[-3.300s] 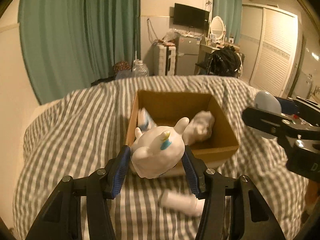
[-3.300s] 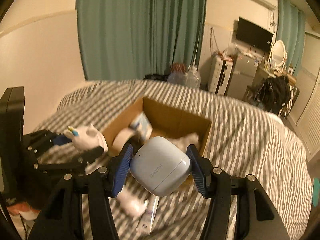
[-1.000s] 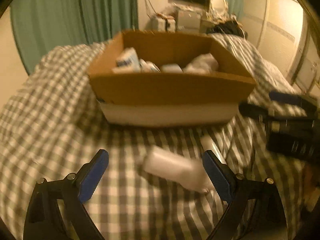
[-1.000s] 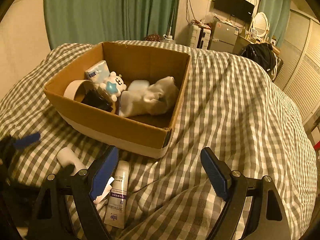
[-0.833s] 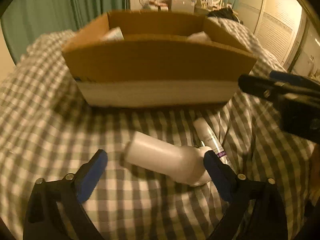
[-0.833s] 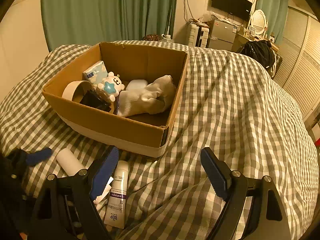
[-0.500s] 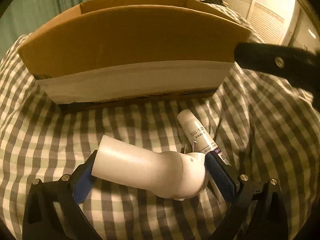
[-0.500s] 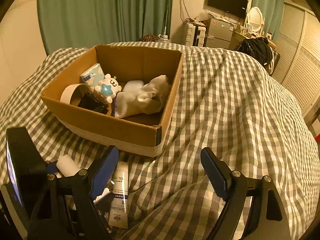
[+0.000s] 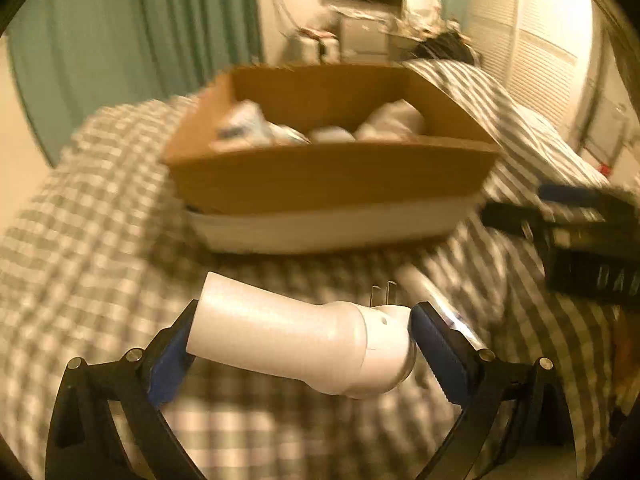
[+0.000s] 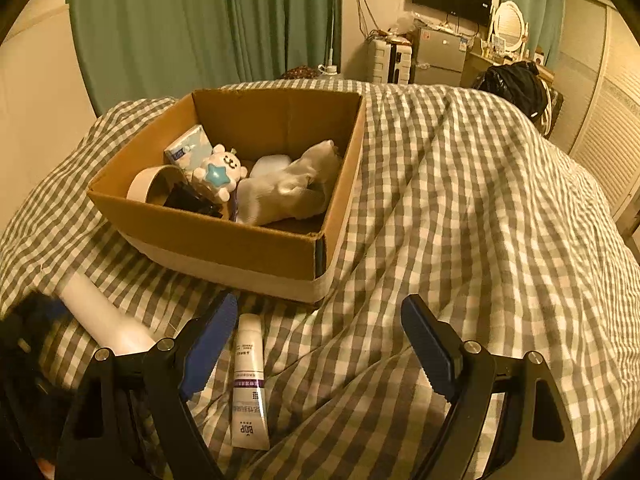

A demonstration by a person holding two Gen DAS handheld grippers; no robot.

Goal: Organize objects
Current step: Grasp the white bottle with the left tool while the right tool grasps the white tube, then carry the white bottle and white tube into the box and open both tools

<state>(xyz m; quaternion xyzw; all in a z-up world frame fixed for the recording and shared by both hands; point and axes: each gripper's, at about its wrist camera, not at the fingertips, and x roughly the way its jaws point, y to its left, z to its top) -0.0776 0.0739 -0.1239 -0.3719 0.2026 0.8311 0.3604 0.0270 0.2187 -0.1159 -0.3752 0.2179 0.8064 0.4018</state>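
Observation:
My left gripper is shut on a white plug-in device with two metal prongs, held above the checked bed in front of the cardboard box. The device also shows in the right wrist view. My right gripper is open and empty, low over the bed, just right of a white cream tube lying on the cover. The box holds a tissue pack, a white star toy, a tape roll and a white cloth.
The checked bed cover spreads to the right of the box. Green curtains hang behind. A dresser, small fridge and a black bag stand at the far wall. The right gripper shows at the right of the left wrist view.
My left gripper has closed on the white plug-in device and lifted it off the bed, away from the tube. The right gripper has stayed open and nearly still.

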